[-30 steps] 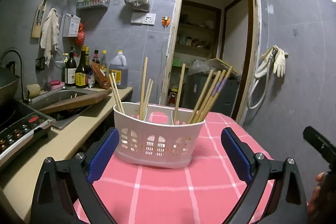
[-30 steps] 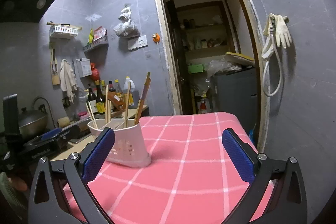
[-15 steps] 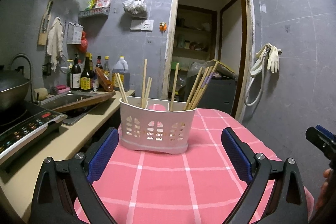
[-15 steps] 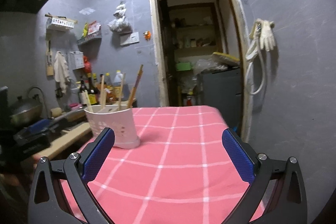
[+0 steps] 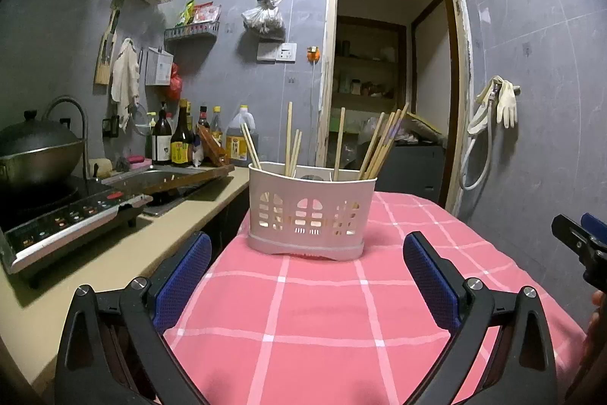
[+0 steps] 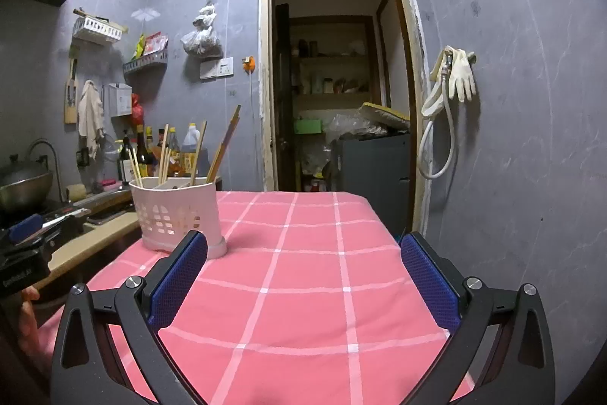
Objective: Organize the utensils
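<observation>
A white slotted utensil basket (image 5: 309, 213) stands upright on the pink checked tablecloth (image 5: 322, 310), with several wooden chopsticks (image 5: 381, 145) leaning in its compartments. My left gripper (image 5: 305, 285) is open and empty, a short way in front of the basket. In the right wrist view the same basket (image 6: 176, 215) sits at the table's far left, and my right gripper (image 6: 303, 281) is open and empty over the cloth (image 6: 303, 291), to the basket's right. The right gripper's tip (image 5: 580, 240) shows at the left wrist view's right edge.
A beige counter (image 5: 114, 260) to the left of the table carries an induction cooker (image 5: 64, 219) with a wok, a sink (image 5: 167, 177) and sauce bottles (image 5: 182, 139). An open doorway (image 5: 387, 93) lies behind. Gloves and a hose (image 5: 493, 112) hang on the right wall.
Both grippers have drawn back and lowered, so the basket looks smaller and farther in both views. Both stayed open and empty. The basket has not moved.
</observation>
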Available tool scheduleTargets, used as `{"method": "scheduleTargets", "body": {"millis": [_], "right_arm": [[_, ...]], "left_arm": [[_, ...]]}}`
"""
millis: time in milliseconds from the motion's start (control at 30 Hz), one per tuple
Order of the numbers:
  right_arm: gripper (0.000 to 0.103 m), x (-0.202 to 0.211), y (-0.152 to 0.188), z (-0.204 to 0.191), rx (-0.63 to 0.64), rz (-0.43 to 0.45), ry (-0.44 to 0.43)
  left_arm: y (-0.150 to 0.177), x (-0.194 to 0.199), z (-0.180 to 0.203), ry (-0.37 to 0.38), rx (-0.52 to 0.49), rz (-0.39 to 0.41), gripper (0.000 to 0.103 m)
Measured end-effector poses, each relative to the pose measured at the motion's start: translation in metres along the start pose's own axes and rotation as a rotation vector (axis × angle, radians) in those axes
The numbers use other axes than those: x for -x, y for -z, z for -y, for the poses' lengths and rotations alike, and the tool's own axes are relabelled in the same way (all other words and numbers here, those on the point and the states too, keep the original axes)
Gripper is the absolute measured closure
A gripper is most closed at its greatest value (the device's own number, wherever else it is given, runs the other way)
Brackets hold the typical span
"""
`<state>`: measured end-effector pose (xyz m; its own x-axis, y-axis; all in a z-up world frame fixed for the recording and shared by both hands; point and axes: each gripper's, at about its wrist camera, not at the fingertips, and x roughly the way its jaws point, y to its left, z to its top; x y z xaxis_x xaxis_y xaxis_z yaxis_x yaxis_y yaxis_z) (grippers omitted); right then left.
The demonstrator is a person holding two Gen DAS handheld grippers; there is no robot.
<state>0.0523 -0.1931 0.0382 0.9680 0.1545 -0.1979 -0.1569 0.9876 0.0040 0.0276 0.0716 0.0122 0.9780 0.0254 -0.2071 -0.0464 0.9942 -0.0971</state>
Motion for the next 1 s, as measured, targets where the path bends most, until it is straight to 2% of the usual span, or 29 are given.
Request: {"method": "scheduleTargets", "body": {"millis": [1000], "right_arm": [[0.0, 0.0002, 0.0005, -0.0016, -0.004, -0.005, -0.001]], "left_arm": [[0.0034, -0.0024, -0.0018, -0.007, 0.007, -0.007, 0.004]]}}
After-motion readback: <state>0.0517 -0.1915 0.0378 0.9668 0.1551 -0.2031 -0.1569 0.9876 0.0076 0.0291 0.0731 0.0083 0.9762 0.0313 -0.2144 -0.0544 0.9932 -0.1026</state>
